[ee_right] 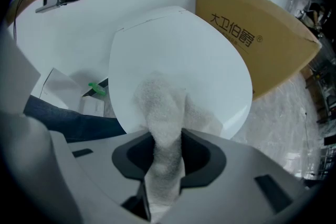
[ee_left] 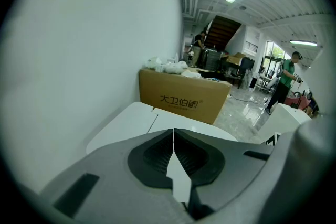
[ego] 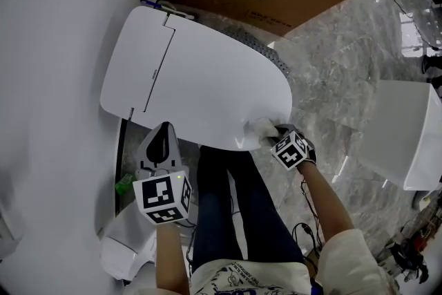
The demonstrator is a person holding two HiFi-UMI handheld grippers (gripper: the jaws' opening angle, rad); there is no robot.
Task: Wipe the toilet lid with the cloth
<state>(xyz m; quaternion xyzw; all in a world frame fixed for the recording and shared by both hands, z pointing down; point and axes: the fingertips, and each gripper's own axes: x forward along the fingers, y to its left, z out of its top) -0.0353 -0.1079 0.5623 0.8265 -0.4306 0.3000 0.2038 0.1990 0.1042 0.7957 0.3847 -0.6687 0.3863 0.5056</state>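
Cloth: the cloth is bunched and white. It lies on the lid at the near rim, close to the front tip, and its free end fans out over the lid.
Right gripper: the right gripper has its fingers closed on a narrow twist of the cloth, which runs back between them.
Left gripper: the left gripper has its fingers pressed together with nothing between them. It is held just off the lid's near edge, toward the hinge end.
Risk, slip: only a thin bunch is pinched, so drag across the lid could likely pull the cloth out of the fingers.
Risk, edge: the cloth starts right at the rim. A stroke angled toward the person would probably run off the lid and wipe nothing.
Risk, scrape: if the right gripper dips too low, the hard fingers rather than the cloth may rub the glossy lid.
Risk, coverage: only a small patch touches the lid, so areas toward the hinge could be missed.
Right arm pose: the forearm reaches forward and the gripper slopes down at the lid's front tip.
Left arm pose: the forearm is kept close to the body and the gripper points toward the hinge end, idle.
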